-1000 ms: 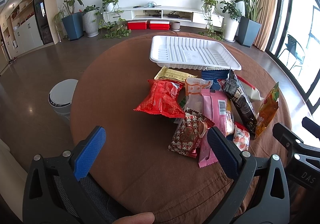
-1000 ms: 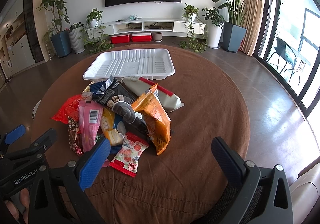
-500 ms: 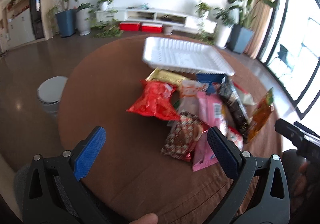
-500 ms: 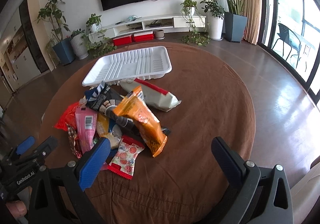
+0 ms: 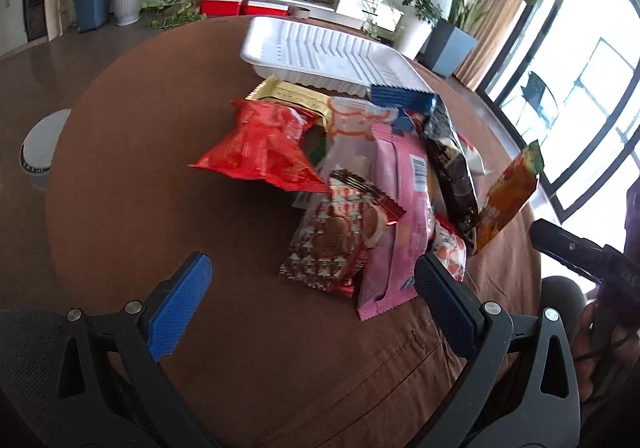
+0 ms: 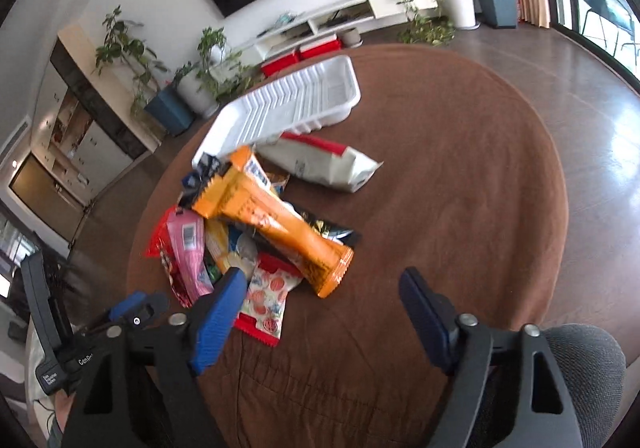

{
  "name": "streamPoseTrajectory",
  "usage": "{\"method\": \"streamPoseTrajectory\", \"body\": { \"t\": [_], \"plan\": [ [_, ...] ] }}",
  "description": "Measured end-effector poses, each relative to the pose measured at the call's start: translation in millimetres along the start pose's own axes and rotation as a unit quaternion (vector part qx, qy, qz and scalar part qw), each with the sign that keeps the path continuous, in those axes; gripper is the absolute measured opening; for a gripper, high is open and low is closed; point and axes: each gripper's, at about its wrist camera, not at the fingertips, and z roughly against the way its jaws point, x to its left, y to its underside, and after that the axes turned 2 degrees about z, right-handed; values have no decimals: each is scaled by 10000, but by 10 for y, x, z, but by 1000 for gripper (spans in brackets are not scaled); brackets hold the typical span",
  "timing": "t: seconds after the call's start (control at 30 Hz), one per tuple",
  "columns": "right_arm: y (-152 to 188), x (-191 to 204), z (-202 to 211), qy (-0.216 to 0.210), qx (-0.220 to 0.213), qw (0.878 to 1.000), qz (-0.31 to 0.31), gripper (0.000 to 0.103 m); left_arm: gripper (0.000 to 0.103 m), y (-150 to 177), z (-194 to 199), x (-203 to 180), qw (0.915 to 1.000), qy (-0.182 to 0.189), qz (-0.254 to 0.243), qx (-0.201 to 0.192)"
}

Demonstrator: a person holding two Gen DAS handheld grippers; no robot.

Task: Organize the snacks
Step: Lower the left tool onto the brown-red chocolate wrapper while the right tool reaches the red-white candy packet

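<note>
A heap of snack packets lies on a round brown-clothed table (image 5: 140,152): a red bag (image 5: 260,146), a brown patterned packet (image 5: 336,236), a pink wrapper (image 5: 400,208), a black packet (image 5: 452,176) and an orange bag (image 6: 272,220). Behind them stands an empty white tray (image 5: 328,52) (image 6: 292,104). A white and red packet (image 6: 324,162) lies beside the tray. My left gripper (image 5: 312,276) is open, just short of the brown packet. My right gripper (image 6: 320,288) has its jaws closing with nothing between them, near the orange bag's end and a small fruit-print packet (image 6: 268,298).
A white round bin (image 5: 40,146) stands on the floor left of the table. Potted plants, a low white TV shelf and large windows line the room's far side. A dark chair back (image 6: 580,348) shows at the table's near edge. Bare cloth lies right of the heap.
Both grippers have dipped toward the table and come closer to the snack heap. The right view has rolled, and its jaws have narrowed.
</note>
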Motion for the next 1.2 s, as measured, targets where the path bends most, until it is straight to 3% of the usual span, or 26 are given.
{"method": "streamPoseTrajectory", "body": {
  "t": [0.13,0.2,0.27,0.37,0.5,0.8,0.97,1.0,1.07,1.2],
  "plan": [
    [16,40,-25,31,6,9998,184,80,98,-63,-122,-122,9987,0,-503,-26],
    [33,67,-43,54,2,9996,281,80,83,-102,-151,-103,9981,94,-608,15],
    [36,65,-66,26,57,9997,255,80,75,-187,-223,-87,9967,294,-736,149],
    [79,58,-63,-13,63,9997,223,76,72,-263,-271,-65,9941,486,-930,271],
    [120,97,-74,8,103,9996,256,68,55,-275,-386,-88,9882,736,-1230,545],
    [181,236,-97,89,183,9989,430,62,47,-325,-477,-34,9860,915,-1222,675],
    [177,319,-142,167,276,9985,437,62,47,-375,-495,-47,9876,757,-1246,584],
    [184,328,-146,176,290,9984,443,62,45,-363,-485,-52,9875,741,-1270,566],
    [204,356,-156,207,302,9983,453,62,30,-344,-497,-82,9867,597,-1418,532],
    [244,371,-192,226,391,9983,380,62,29,-314,-468,-48,9881,605,-1328,484]
  ]
}}
